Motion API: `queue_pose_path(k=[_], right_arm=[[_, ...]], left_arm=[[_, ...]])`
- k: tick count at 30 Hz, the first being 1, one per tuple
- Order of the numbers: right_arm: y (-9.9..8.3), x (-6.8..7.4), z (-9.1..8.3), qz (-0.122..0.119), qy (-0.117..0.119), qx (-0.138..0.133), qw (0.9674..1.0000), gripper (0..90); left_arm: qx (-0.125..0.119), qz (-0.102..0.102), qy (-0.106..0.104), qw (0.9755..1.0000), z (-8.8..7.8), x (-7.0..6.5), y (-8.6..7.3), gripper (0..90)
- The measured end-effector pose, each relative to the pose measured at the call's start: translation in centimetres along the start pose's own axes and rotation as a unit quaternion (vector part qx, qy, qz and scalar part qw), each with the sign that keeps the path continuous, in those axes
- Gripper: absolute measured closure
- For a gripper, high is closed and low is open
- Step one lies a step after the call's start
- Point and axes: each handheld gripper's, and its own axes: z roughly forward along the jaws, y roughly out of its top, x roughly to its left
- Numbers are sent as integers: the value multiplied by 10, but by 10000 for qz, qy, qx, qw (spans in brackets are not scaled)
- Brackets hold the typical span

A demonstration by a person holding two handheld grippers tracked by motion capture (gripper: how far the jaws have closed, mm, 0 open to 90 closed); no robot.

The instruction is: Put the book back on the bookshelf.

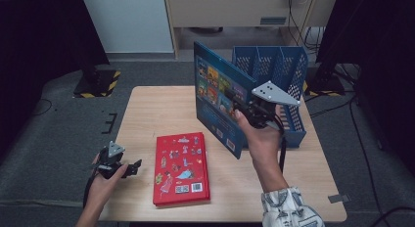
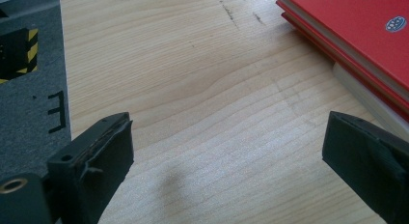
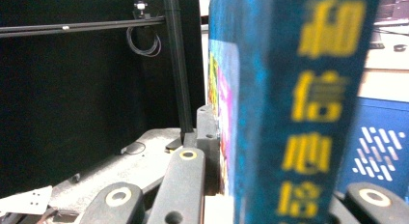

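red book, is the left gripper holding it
No, the left gripper stands open beside the red book, which lies flat on the table.

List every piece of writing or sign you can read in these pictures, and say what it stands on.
"和信心" is a likely reading of the blurred yellow spine characters on the blue book.
Blue book's back cover: print too small.
Red book: barcode and code square, print too small.
Floor: black "E"-like mark.

high view overhead, shares red book (image 1: pixel 182 169) with close left gripper view
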Motion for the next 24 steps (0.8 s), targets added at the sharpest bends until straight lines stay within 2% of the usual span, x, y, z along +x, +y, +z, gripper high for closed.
queue_pose_path(k=[7,24], right_arm=[[5,-6,-11,-77,-228,-5,9997,833],[9,-34,-43,-139,-768,16,9969,832]], left_arm=[[15,-3,38,10000,0,1,0,34],[45,19,77,10000,0,1,-1,35]])
